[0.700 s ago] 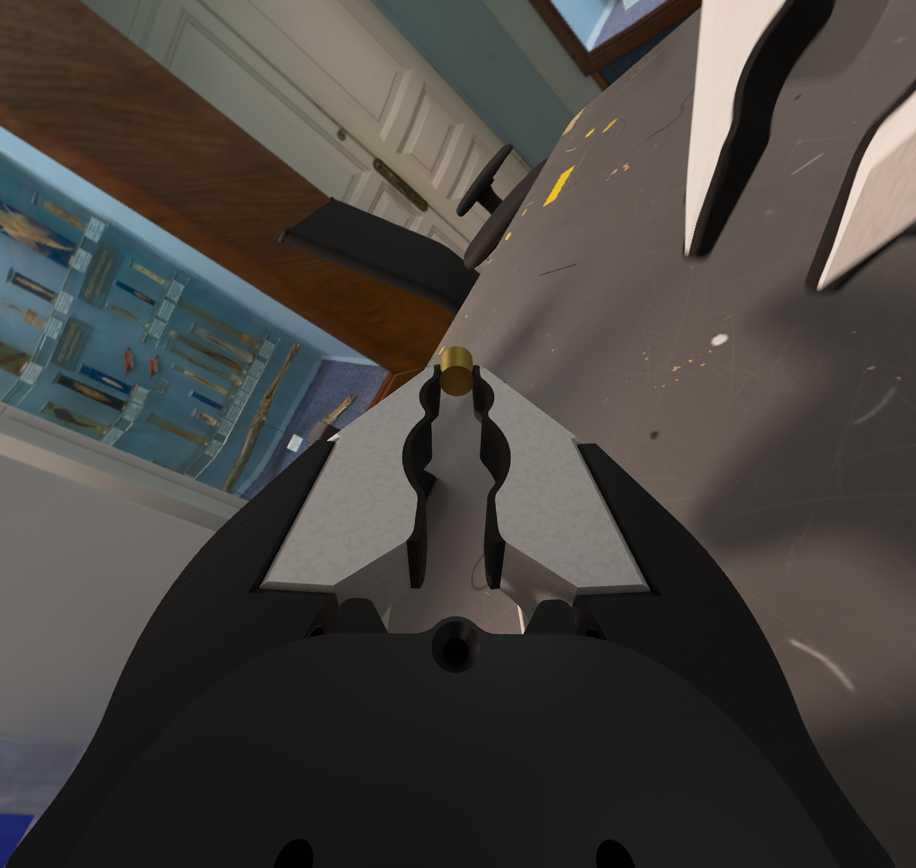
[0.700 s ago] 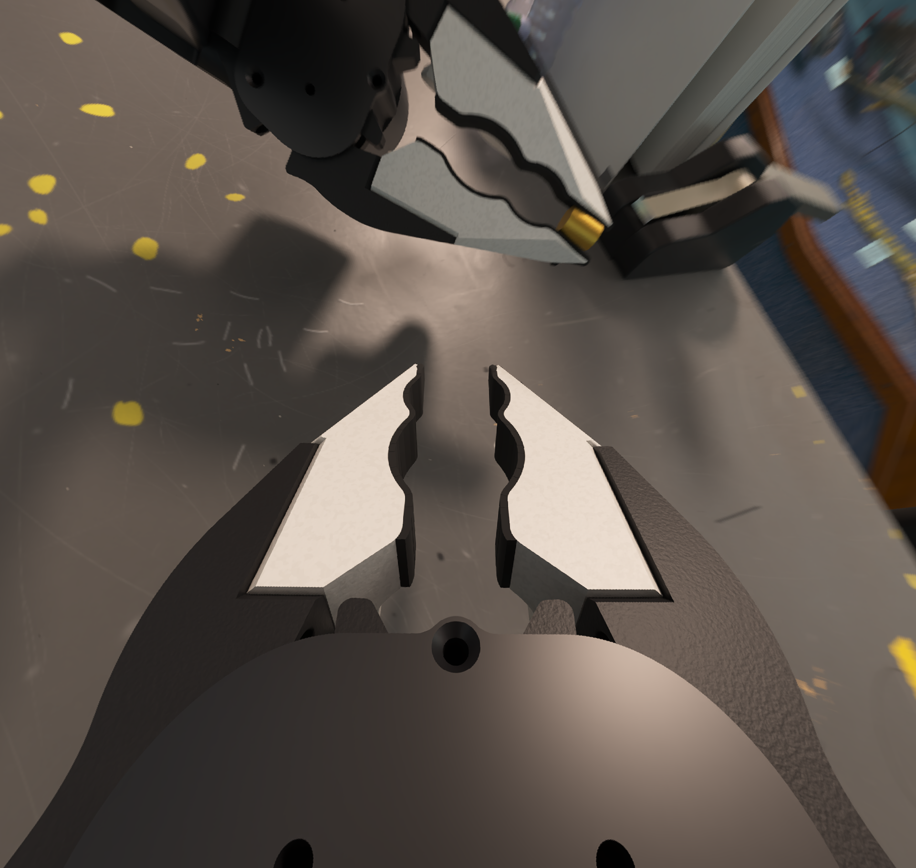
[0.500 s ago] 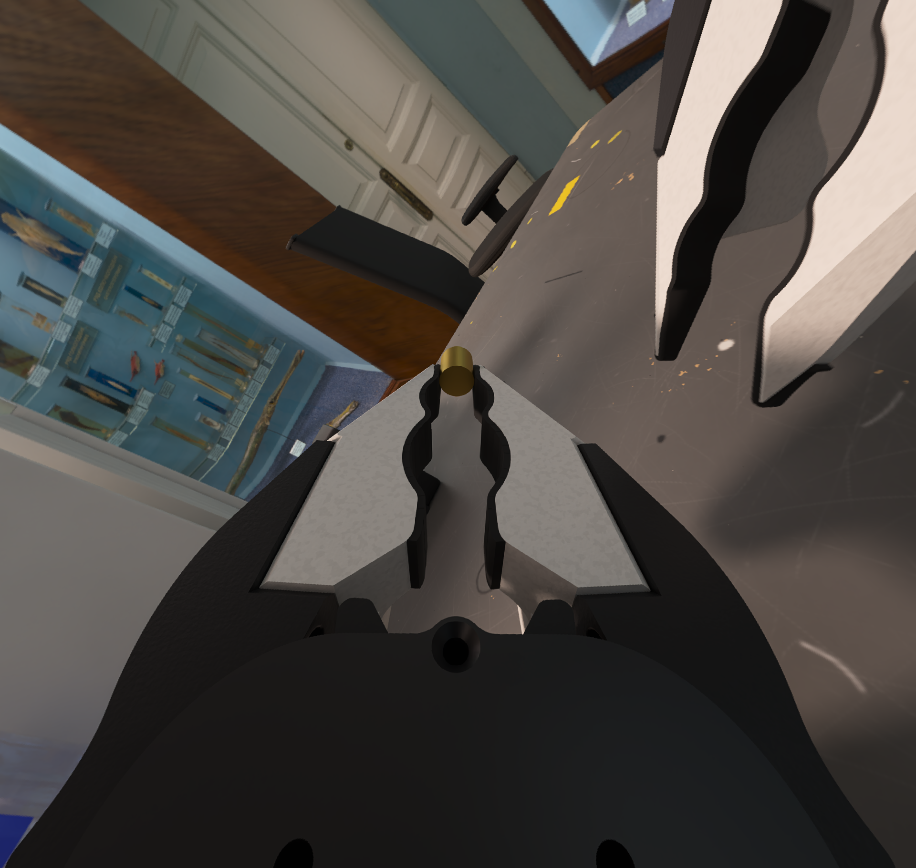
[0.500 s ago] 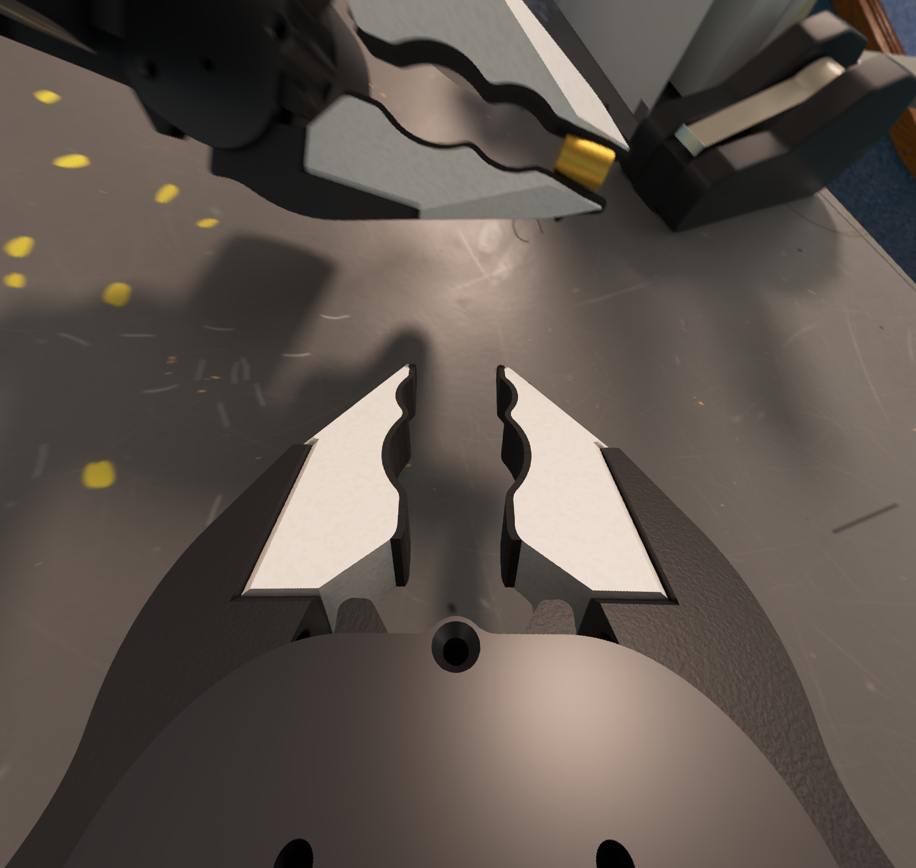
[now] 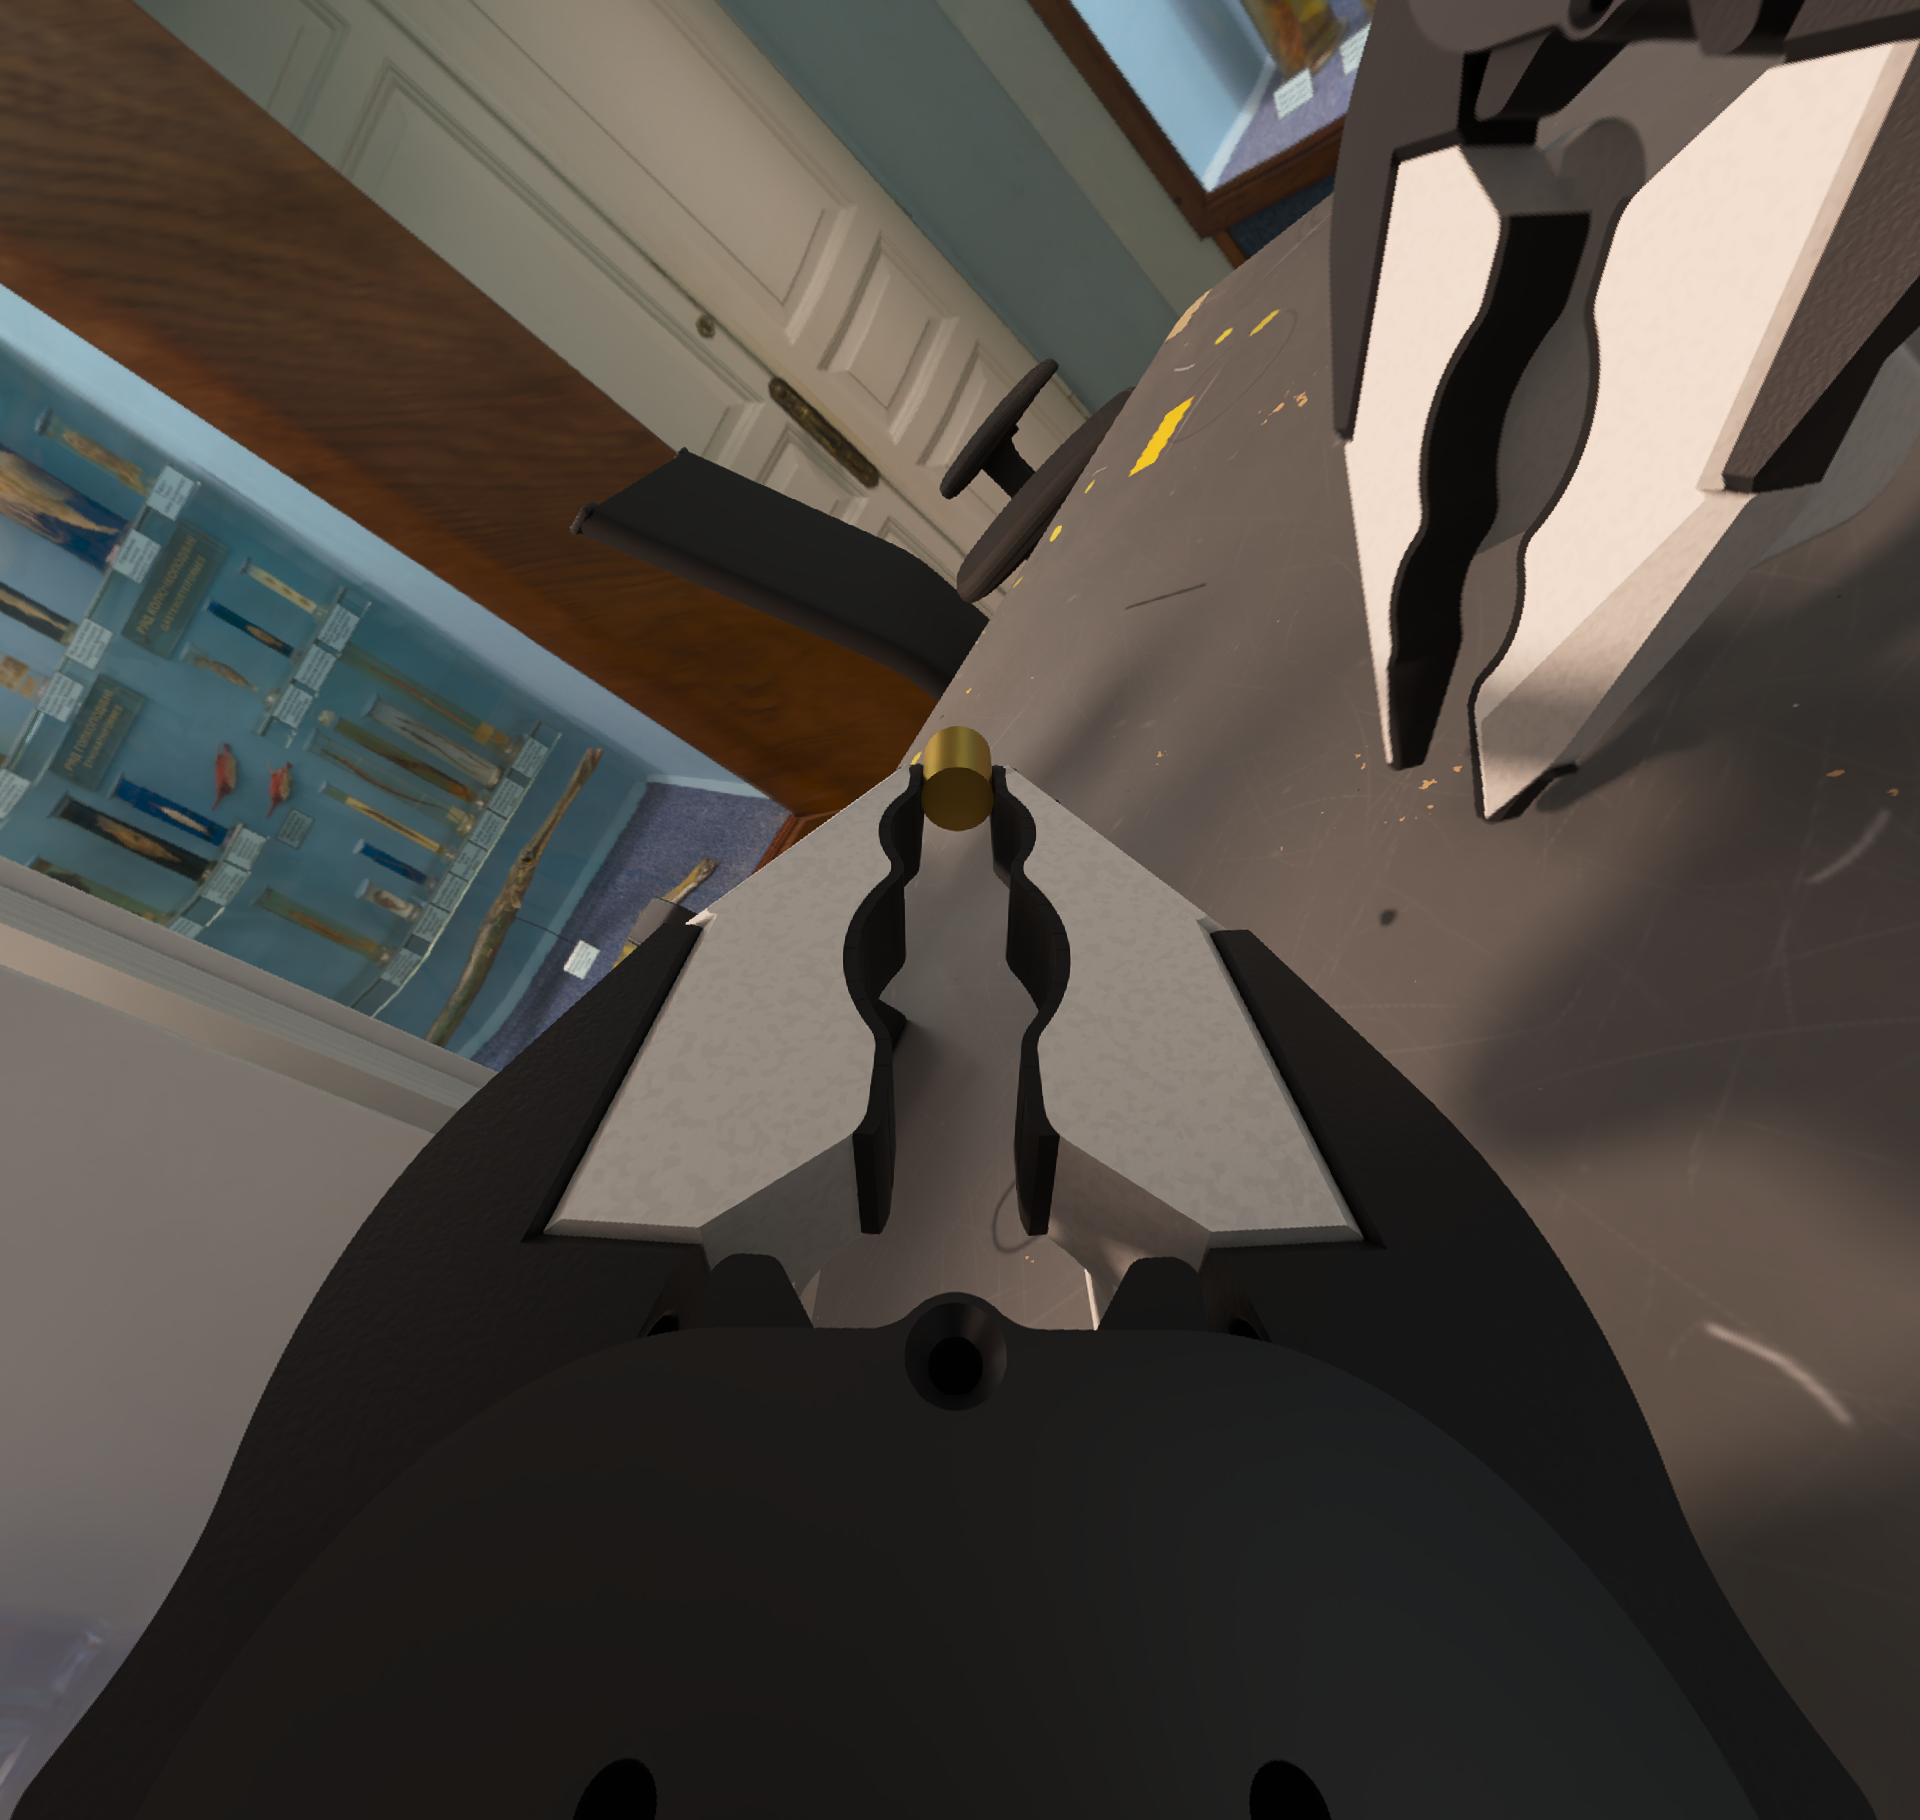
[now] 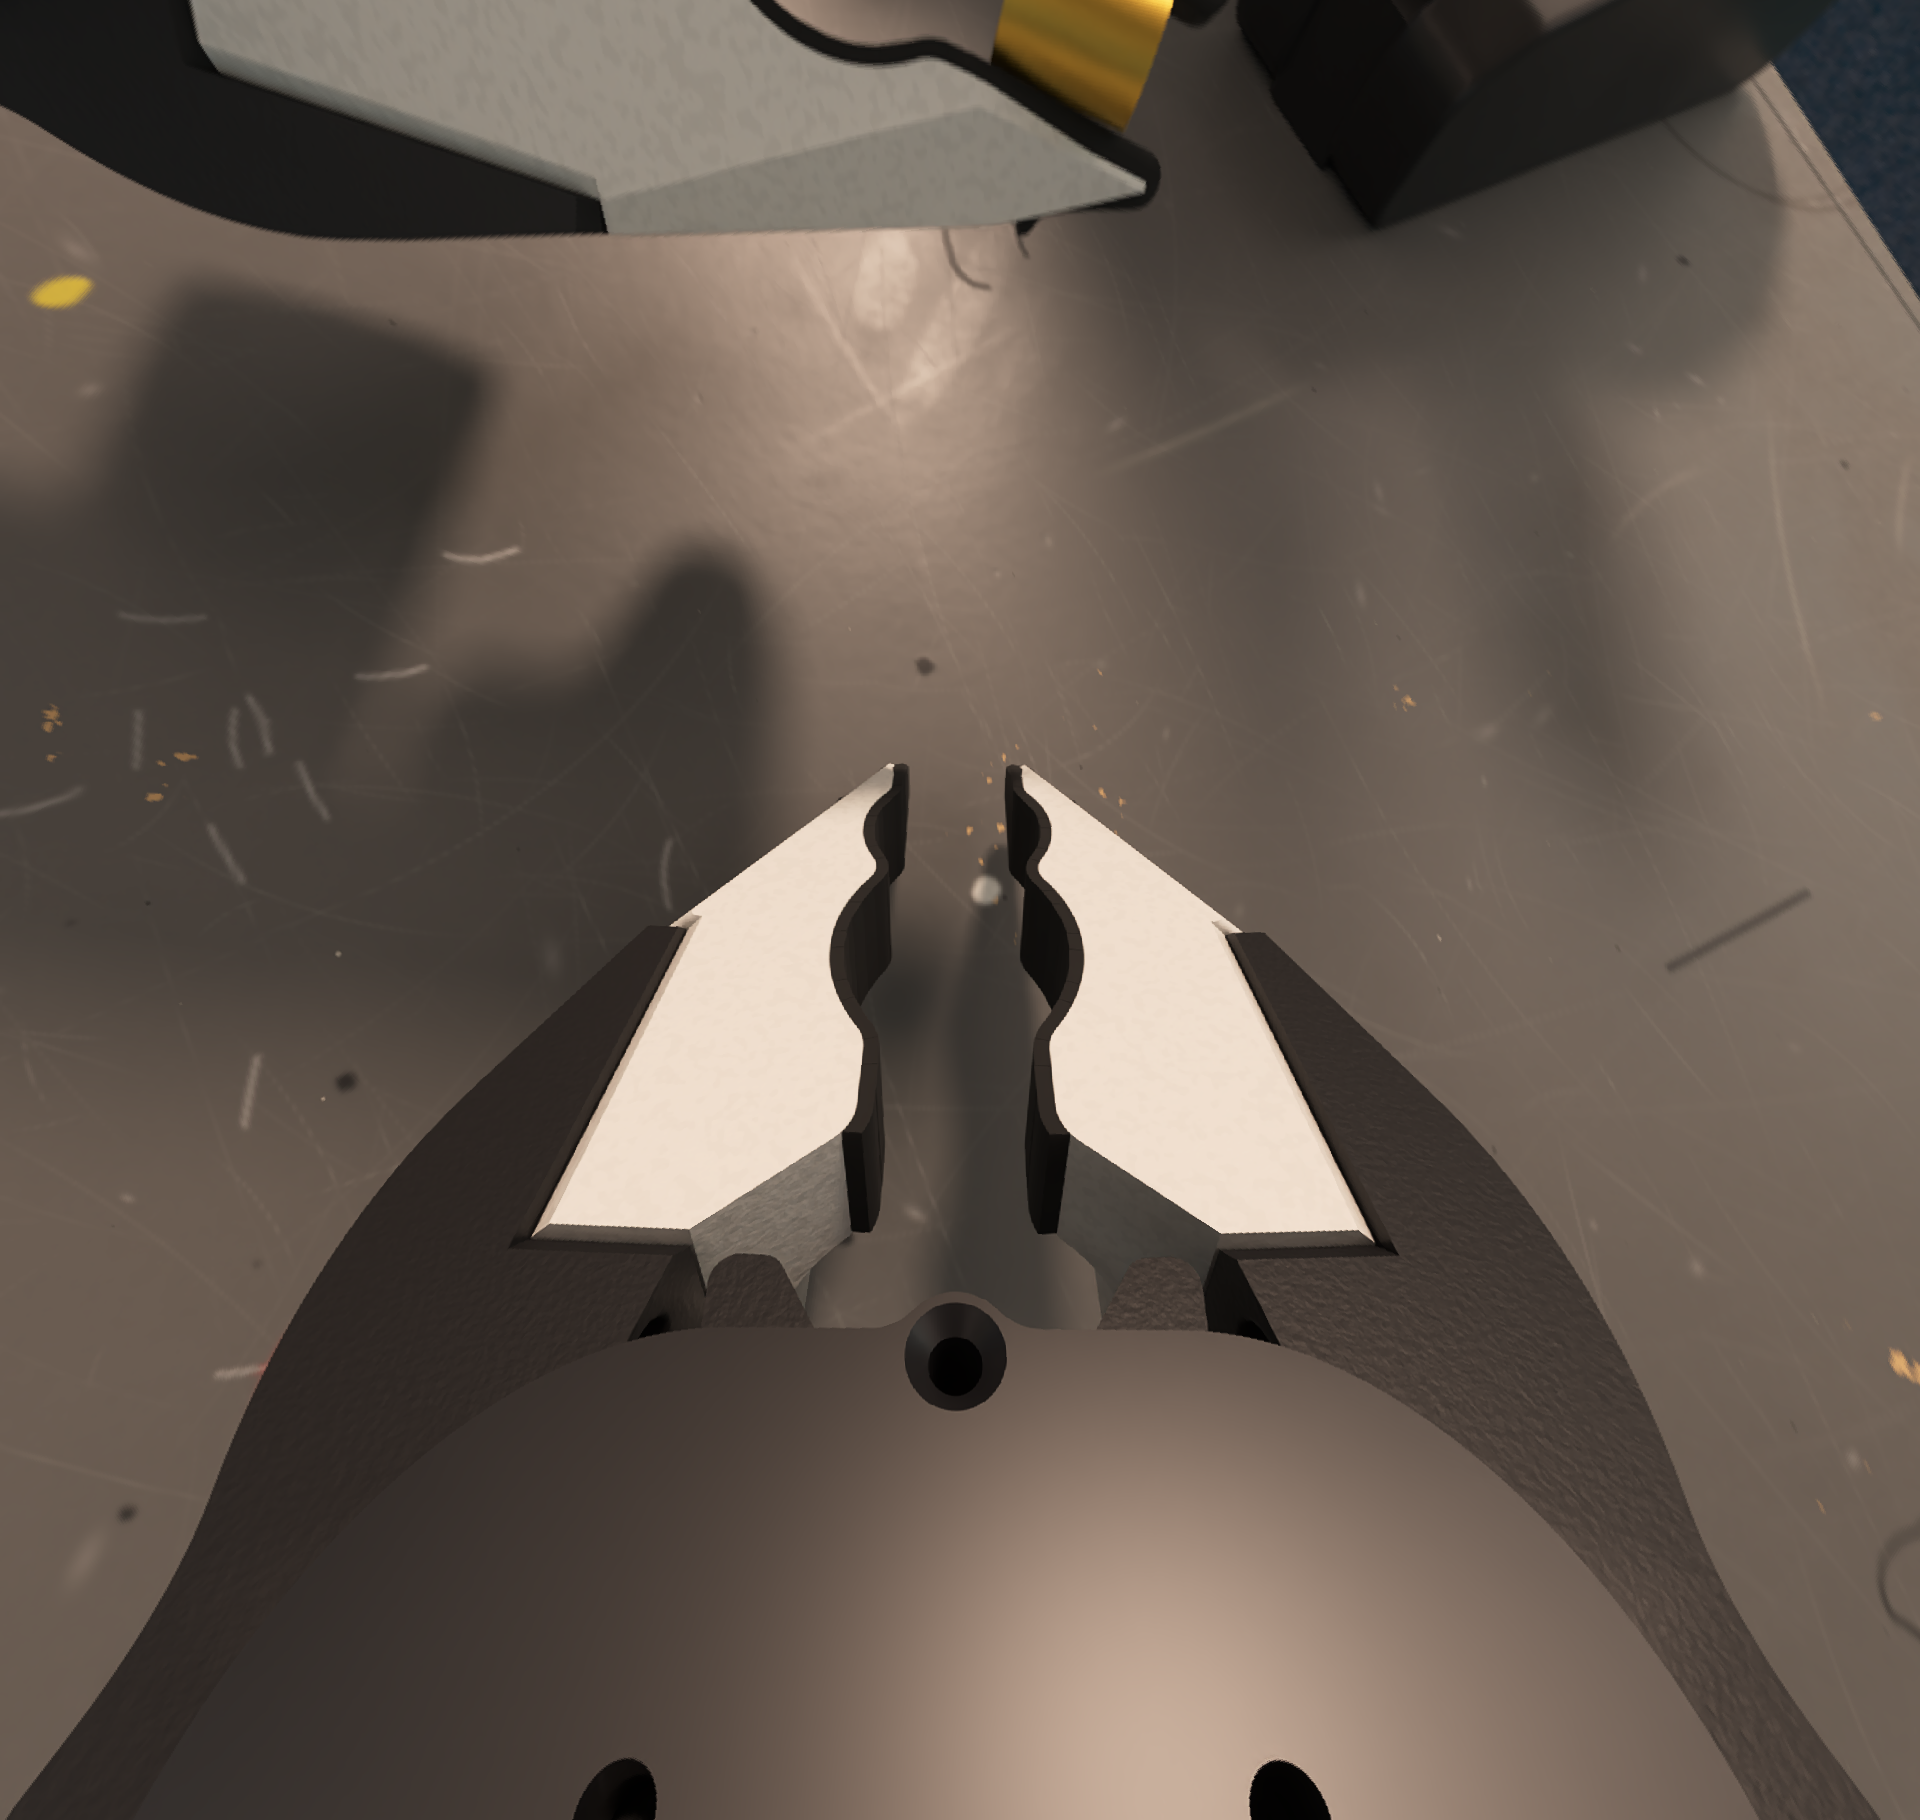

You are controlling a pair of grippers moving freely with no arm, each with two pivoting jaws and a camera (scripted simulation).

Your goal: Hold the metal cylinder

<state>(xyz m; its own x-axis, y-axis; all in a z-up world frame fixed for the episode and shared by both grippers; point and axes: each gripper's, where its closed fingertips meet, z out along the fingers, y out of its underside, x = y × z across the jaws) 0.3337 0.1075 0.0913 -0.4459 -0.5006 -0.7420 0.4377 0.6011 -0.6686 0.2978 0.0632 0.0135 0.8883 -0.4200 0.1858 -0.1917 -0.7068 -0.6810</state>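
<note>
Between the very tips of my left gripper (image 5: 957, 796) sits the metal cylinder (image 5: 956, 794), a short brass-coloured piece clenched crosswise so that one round end faces my left wrist camera. My fingers (image 5: 769, 1022) meet it only at their ends; the wavy gap behind it shows bare. I hold it up off the grey table (image 5: 1558, 1043), whose top is scratched and flecked with yellow.

My right gripper (image 6: 956, 783) hangs over the same table (image 6: 1351, 627) with its tips pointing down at it and nothing between them. Its jaws stand a little apart, released. Whether the tips touch the surface I cannot tell from either view, though they look very close to it.

From my right wrist camera, the left gripper (image 6: 1138, 56) crosses the top of the picture, and the cylinder (image 6: 1081, 25) shows there side-on, gleaming gold, pinched at its end. Just beyond it on the table stands a black holder (image 6: 1538, 45) with a pale strip in it, near the cylinder but apart from it.

From the left wrist camera, the right gripper (image 5: 1455, 783) shows at upper right, well clear of the cylinder. Past the table edge are a white panelled door (image 5: 644, 191) and a blue display case (image 5: 260, 731).
</note>
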